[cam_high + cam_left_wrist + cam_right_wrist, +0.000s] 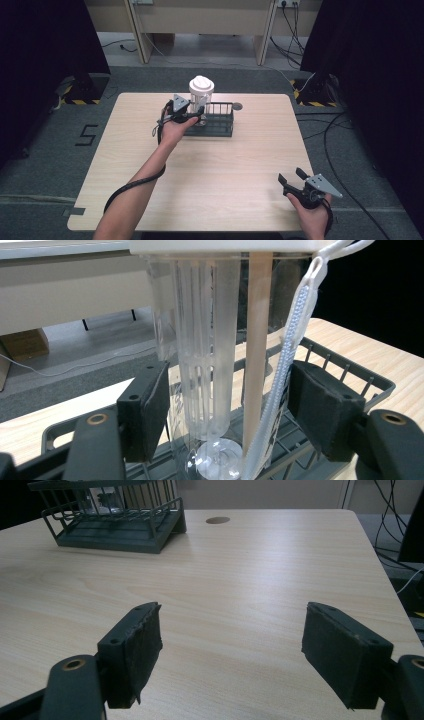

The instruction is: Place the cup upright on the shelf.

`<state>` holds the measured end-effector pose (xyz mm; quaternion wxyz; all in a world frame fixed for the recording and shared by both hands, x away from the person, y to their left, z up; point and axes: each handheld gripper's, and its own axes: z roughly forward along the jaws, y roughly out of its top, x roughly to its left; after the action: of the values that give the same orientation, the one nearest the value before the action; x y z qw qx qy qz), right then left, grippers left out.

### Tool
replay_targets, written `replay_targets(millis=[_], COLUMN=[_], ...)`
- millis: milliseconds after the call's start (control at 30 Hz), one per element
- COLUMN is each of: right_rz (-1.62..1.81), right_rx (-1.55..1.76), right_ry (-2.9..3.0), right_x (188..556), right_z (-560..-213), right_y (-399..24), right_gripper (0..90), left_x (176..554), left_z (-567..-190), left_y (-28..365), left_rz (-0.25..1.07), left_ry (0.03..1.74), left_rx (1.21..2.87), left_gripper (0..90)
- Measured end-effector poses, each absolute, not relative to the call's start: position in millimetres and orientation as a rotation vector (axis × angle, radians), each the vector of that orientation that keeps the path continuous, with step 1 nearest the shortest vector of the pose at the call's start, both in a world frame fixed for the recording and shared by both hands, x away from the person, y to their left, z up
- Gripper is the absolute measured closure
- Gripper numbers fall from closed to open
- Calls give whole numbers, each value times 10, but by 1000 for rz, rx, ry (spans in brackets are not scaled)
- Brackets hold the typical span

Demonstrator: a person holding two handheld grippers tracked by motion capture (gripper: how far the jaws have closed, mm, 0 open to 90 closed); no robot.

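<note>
Clear plastic with a white lid, a tall bottle (201, 92) stands upright in the left end of a dark grey wire rack (220, 125) at the far middle of the pale wood desk (240, 170). The left hand-held gripper (192, 114) reaches into that end of the rack; in the left gripper view its two black pads sit either side of the bottle (210, 365), the left pad against the wall and the right pad just beside a white cord loop (295, 335) that hangs from the lid, so whether it is clenched on the bottle cannot be told. A flat wooden stick (257, 350) stands inside the bottle. The right hand-held gripper (291, 177) rests released near the desk's near right corner, jaws spread wide over bare wood, well apart from the rack (120, 525). A small dark round hole (237, 106) lies in the desk just beyond the rack.
</note>
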<state>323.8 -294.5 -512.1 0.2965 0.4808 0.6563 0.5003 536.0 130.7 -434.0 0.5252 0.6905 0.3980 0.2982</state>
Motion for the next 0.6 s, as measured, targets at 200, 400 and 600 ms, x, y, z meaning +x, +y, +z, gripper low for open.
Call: replay_targets(millis=[200, 400, 600], right_rz=[1330, 1323, 1322], right_rx=[1276, 1271, 1269], right_ry=[1747, 1752, 1754], right_x=[3238, 3239, 3238], right_z=[-5121, -5120, -5120], right_y=[-2943, -2933, -2927], right_gripper=[243, 244, 244], left_x=[5316, 5264, 5208], left_z=[-4354, -4371, -4396], left_y=[1341, 1396, 1456], left_rz=[707, 701, 688], left_ry=[954, 957, 960], left_rx=[1655, 1663, 1669], left_gripper=[369, 384, 390])
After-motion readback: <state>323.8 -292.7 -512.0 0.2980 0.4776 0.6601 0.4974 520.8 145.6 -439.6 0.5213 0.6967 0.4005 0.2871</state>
